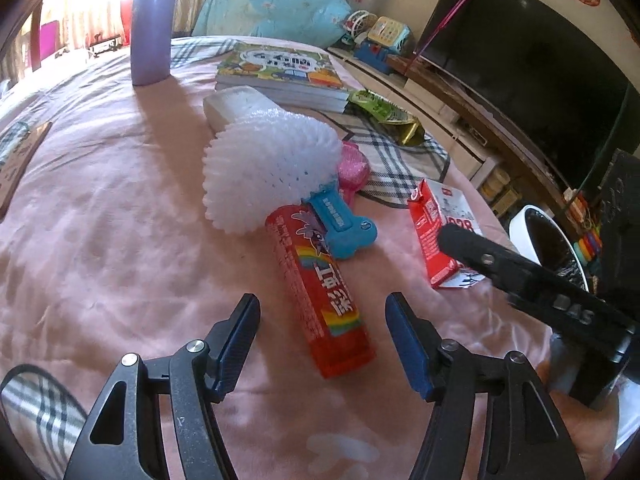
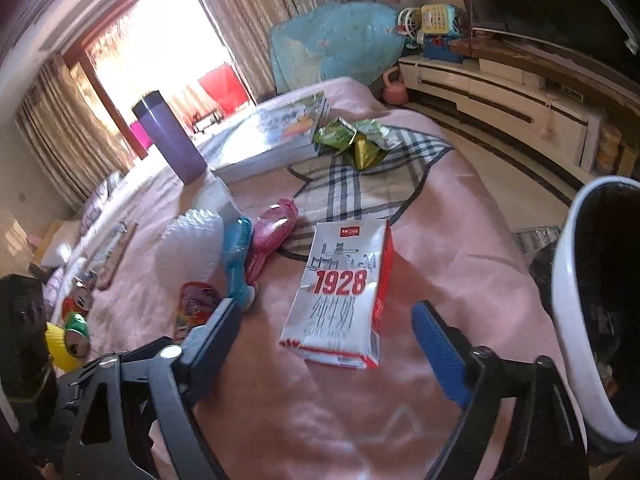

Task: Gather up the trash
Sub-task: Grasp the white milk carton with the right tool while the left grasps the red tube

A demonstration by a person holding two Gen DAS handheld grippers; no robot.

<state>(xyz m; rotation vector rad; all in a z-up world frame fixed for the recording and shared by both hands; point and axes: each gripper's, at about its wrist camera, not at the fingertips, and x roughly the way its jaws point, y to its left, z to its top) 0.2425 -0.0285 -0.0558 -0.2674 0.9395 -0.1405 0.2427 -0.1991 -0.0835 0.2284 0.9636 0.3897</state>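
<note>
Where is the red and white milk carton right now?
The milk carton lies flat on the pink bedspread, centred ahead of the right tool, with the white bin on its right and the pink brush on its left.

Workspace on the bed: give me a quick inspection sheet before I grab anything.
Surface: pink bedspread with plaid patches.
Job's things: red candy tube, milk carton, green wrappers, all lying loose; white bin at the bed's edge.
Clutter: white foam net, blue toy, pink toy, book, purple bottle.
Grippers: left gripper open over the tube; right gripper open around the carton.
Cables: nothing seen.
Surroundings: television, curtains.
</note>
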